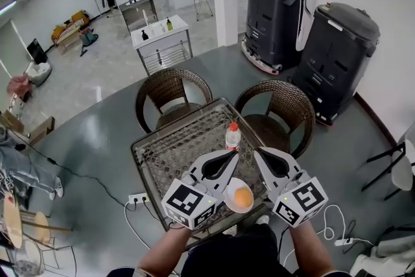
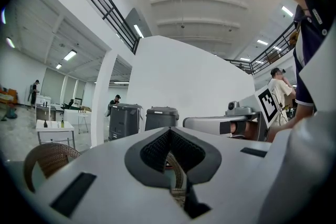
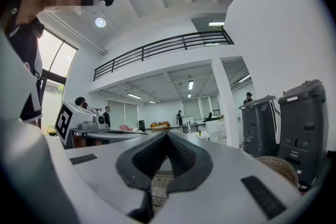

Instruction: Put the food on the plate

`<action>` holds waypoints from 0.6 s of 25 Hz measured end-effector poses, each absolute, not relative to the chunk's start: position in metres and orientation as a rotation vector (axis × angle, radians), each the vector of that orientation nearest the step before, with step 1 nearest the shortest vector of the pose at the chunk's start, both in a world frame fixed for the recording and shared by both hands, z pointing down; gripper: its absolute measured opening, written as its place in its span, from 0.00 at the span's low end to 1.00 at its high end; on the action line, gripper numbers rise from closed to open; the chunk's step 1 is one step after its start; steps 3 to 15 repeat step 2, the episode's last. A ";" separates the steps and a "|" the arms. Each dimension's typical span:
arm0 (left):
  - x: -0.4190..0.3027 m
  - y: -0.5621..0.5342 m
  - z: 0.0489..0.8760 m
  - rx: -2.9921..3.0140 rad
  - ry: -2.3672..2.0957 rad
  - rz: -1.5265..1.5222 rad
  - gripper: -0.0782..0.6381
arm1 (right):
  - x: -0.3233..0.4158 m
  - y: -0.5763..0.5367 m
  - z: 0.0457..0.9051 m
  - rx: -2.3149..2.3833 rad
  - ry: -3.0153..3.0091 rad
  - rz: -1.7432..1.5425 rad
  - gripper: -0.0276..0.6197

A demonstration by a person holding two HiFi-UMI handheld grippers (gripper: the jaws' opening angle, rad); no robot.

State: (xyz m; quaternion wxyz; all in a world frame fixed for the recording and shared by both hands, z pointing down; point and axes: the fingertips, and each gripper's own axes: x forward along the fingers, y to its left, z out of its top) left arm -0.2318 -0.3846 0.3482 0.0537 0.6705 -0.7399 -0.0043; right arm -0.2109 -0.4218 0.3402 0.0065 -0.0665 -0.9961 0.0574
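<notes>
We see the left gripper with its jaws pressed together on nothing; the right gripper is likewise closed and empty; both hang level above the bench; below and between them a round orange food already sits on a white plate near the bench's near edge; we judge it light, smooth and perhaps soft, best pinched gently across its widest part; the label on the bottle is too small to read; the marker cubes carry patterns, no words.
</notes>
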 end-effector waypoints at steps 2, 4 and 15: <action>-0.231 -0.386 0.348 2.039 -2.250 -0.011 0.12 | -0.210 -0.423 0.341 -0.210 -3.117 0.180 0.05; -0.231 -0.386 0.348 2.039 -2.250 -0.011 0.12 | -0.210 -0.423 0.341 -0.210 -3.117 0.180 0.05; -0.231 -0.386 0.348 2.039 -2.250 -0.011 0.12 | -0.210 -0.423 0.341 -0.210 -3.117 0.180 0.05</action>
